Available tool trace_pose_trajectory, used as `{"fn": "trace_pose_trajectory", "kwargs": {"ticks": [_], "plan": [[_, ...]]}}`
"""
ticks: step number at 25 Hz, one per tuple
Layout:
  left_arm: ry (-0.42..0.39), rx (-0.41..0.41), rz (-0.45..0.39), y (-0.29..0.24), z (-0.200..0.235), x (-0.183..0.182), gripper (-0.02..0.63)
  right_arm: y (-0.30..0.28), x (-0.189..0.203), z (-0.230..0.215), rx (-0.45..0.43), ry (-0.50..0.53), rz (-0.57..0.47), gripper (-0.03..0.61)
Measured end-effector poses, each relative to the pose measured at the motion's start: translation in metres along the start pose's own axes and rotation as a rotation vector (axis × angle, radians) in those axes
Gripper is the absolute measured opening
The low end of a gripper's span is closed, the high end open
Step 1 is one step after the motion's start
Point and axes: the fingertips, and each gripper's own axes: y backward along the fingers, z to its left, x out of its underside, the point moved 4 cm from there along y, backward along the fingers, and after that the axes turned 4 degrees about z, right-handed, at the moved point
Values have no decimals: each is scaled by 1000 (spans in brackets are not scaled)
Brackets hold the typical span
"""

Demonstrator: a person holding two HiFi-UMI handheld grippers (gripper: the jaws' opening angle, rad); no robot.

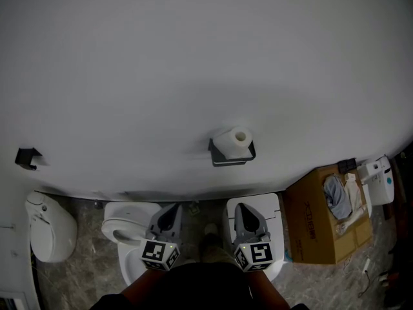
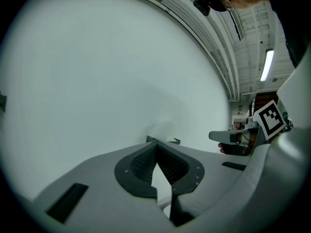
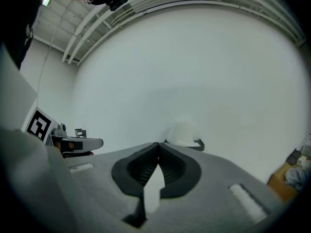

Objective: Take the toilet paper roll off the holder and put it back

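White toilet paper roll sits on its dark metal wall holder.
Left gripper and right gripper, well below it, jaws closed on nothing; in the right gripper view they hide the roll's underside.

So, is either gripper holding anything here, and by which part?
Nothing is held. The left gripper and right gripper both have jaws together with nothing between them; the toilet paper roll sits on its holder, untouched.
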Motion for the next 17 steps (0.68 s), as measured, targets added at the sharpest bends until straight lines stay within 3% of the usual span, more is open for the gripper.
{"fn": "trace_pose_trajectory", "kwargs": {"ticks": [17], "plan": [[30,25,20,-28,3,0,12,-19,-9,-7,9,14,1,-3]]}}
